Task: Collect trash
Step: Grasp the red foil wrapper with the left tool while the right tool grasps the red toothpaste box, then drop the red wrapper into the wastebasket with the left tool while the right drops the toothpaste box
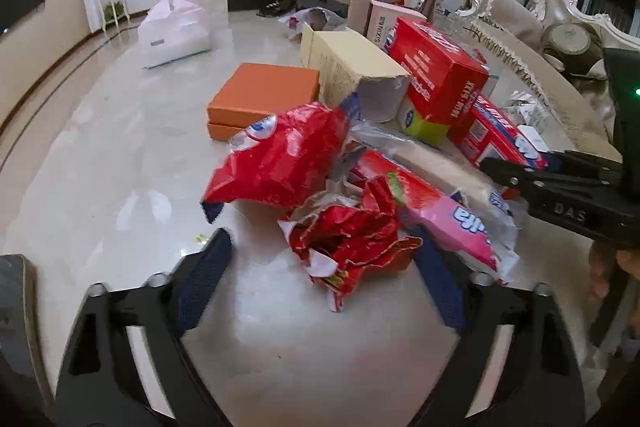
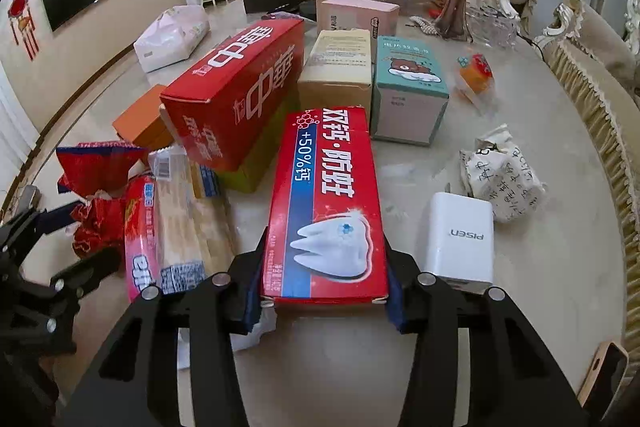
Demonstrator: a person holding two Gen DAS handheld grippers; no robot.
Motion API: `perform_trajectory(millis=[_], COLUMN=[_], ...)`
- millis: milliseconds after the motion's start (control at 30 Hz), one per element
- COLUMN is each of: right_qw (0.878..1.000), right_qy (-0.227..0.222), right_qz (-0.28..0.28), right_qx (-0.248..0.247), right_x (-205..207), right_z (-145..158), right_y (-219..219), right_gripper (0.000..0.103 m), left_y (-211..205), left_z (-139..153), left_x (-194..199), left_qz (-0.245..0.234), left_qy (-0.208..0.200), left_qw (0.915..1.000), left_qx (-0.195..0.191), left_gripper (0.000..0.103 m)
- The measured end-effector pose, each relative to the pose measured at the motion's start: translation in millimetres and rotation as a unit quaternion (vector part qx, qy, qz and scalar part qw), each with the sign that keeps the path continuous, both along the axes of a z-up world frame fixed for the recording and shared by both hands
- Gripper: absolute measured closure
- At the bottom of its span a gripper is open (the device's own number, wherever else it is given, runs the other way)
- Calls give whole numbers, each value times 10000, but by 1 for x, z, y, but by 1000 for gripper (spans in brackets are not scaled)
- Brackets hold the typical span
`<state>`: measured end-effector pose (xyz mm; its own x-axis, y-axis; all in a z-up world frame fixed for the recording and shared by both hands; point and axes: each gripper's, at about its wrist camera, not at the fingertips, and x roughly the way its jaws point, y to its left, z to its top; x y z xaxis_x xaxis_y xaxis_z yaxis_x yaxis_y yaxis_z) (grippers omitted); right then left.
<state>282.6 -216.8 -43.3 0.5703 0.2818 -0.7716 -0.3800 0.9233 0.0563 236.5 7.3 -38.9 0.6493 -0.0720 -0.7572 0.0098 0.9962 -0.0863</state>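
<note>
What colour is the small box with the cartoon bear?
Teal top, pale pink sides: the bear box, clearest in the right wrist view.

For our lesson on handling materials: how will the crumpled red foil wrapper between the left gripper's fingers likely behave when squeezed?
The crumpled red foil wrapper probably collapses further: it is already creased. It looks thin, so likely very light. Its torn, loose edges may slip from the left gripper.

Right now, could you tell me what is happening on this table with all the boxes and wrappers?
A person is clearing trash from a marble table with two tools. The right hand-held gripper has its pads against the sides of a red toothpaste box with a tooth printed on it. The left hand-held gripper straddles a crumpled red foil wrapper, its pads not clearly pressing on it. More boxes and a white charger lie around.
</note>
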Motion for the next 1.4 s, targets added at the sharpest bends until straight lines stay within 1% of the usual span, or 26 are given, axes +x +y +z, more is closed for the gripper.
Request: perform_trajectory(millis=[33, 100, 233, 300, 433, 500, 533, 600, 667, 700, 767, 833, 933, 967, 1033, 1067, 1100, 1167, 1233, 1267, 1300, 1333, 1367, 1400], right_qw=[10000, 9999, 9989, 9985, 9955, 9940, 9937, 9940, 9941, 9938, 9931, 9913, 9868, 9853, 9811, 9801, 9787, 9780, 9821, 9840, 9846, 9843, 9838, 9830], right_qy=[2, -68, -161, -177, -311, -398, -422, -352, -305, -271, -368, -455, -574, -603, -576, -543, -440, -64, 293, 503, 853, 1034, 1232, 1452], right_qz=[17, 12, 5, -79, -187, -224, -304, -309, -406, -423, -439, -425, -298, -233, 26, 114, 253, 383, 366, 312, 214, 147, 66, -32], right_qx=[41, 123, 439, 511, 881, 990, 993, 989, 961, 996, 1022, 1159, 1485, 1584, 1849, 1908, 1990, 2050, 1824, 1678, 1510, 1424, 1301, 1125], right_x=[-2, -7, -29, -38, -70, -85, -91, -92, -90, -91, -99, -112, -143, -155, -193, -205, -226, -257, -275, -280, -284, -284, -283, -280], right_z=[0, 1, 5, 6, 16, 21, 21, 19, 16, 15, 18, 23, 33, 36, 41, 41, 37, 21, -2, -17, -43, -57, -74, -94], right_y=[-1, -3, -12, -16, -31, -38, -42, -44, -46, -48, -50, -55, -64, -65, -65, -63, -60, -55, -49, -47, -46, -46, -46, -46], right_gripper=[58, 58, 58, 58, 58, 58, 58, 58, 58, 58, 58, 58, 58, 58, 58, 58, 58, 58, 58, 58, 58, 58, 58, 58], left_y=[2, 8, 18, 23, 28, 35, 39, 44, 49, 50, 49, 48, 47, 46, 43, 39, 34, 19, 5, -1, -6, -10, -18, -25], left_z=[1, 1, 1, 1, 5, 6, 6, -1, 2, 4, 10, 15, 30, 38, 47, 52, 52, 41, 15, -5, -27, -42, -67, -83], left_x=[-1, -6, -20, -29, -60, -76, -80, -78, -77, -79, -88, -100, -135, -152, -181, -200, -214, -240, -253, -253, -252, -249, -245, -242], left_qz=[-33, -60, -102, -190, -261, -355, -396, -622, -586, -506, -423, -446, -674, -777, -992, -1157, -1280, -1513, -1668, -1701, -1687, -1685, -1701, -1704], left_qy=[-51, -126, -198, -217, -420, -486, -475, -280, -253, -284, -418, -550, -762, -841, -902, -914, -899, -702, -381, -86, 246, 455, 755, 944], left_qw=[10000, 9996, 9986, 9966, 9965, 9952, 9946, 9929, 9929, 9937, 9951, 9944, 9895, 9868, 9818, 9793, 9786, 9795, 9818, 9819, 9813, 9799, 9773, 9761], left_qx=[-39, -238, -486, -765, -674, -777, -829, -975, -1008, -955, -792, -778, -1024, -1142, -1344, -1386, -1339, -1131, -819, -828, -897, -966, -1011, -958], left_gripper=[57, 58, 58, 58, 58, 58, 59, 58, 58, 58, 59, 59, 60, 59, 59, 59, 59, 59, 59, 59, 59, 59, 59, 59])
